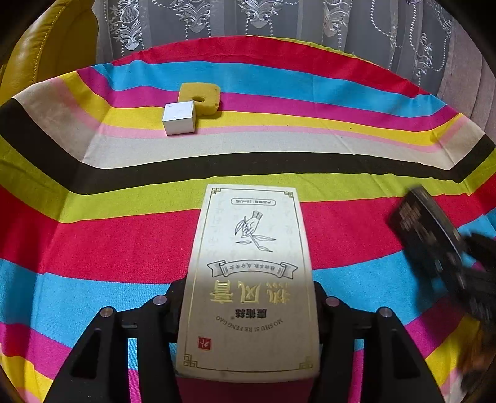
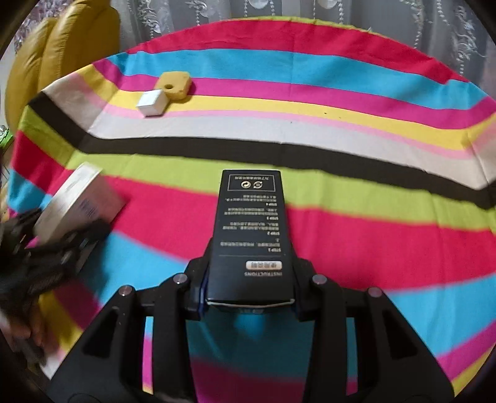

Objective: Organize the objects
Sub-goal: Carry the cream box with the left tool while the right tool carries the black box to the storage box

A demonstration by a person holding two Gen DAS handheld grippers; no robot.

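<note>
The left gripper [image 1: 248,297] has its black, angular fingers [image 1: 173,310] pressed against the long sides of a cream carton [image 1: 248,272], a flat rectangular cardboard box with gold border lines, gold characters and a line drawing of a hand with leaves; the carton runs forward between the fingers and past their tips. The right gripper [image 2: 248,285] grasps a black carton [image 2: 251,235] in the same way, a narrow matte box printed with small white text, its near end sitting between the fingers and its far end projecting ahead of them. In the left wrist view the black carton appears blurred off to the right of the fingers; in the right wrist view the cream carton appears blurred off to their left. The worktop [image 1: 356,130] carries a woven cloth in broad stripes of red, blue, magenta, yellow, pink, off-white, black and lime. Well ahead of both sets of fingers, to the left, lie a small white cube-shaped box [image 1: 179,119] and, touching it behind, a yellow porous sponge [image 1: 201,97], squarish with rounded corners and a round hole. Beyond hang embroidered lace curtains [image 1: 279,21]; a yellow leather seat [image 2: 62,52] stands at far left.
</note>
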